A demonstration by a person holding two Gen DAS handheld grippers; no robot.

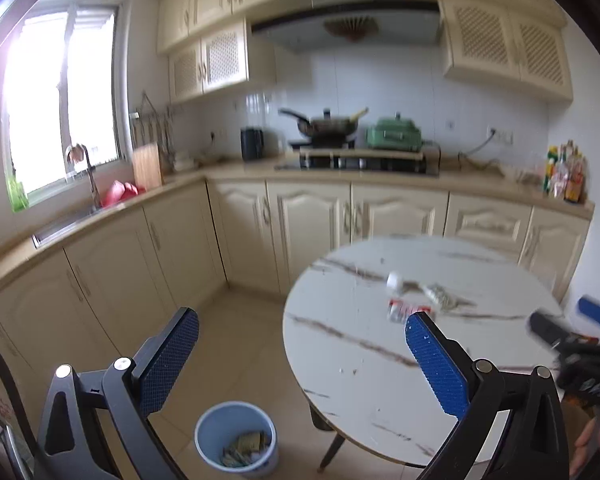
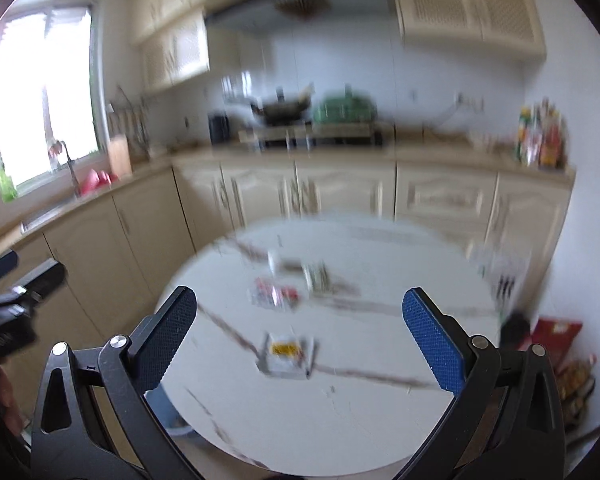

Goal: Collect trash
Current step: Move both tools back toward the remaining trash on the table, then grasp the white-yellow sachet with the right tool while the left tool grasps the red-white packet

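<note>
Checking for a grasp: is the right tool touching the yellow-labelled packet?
Apart. The right wrist view shows the right tool open, with the packet lying untouched on the table between its fingers.

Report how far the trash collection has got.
Partly done: the blue bin on the floor already holds scraps. In hand: nothing; left gripper and right gripper are open and empty. Left: a yellow-labelled packet, red-and-white wrapper and other litter on the round table.

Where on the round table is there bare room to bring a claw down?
The near part of the table is bare, in front of the yellow-labelled packet. The far rim also looks free. The middle is crowded: red-and-white wrapper, small white bottle, crumpled wrapper.
</note>
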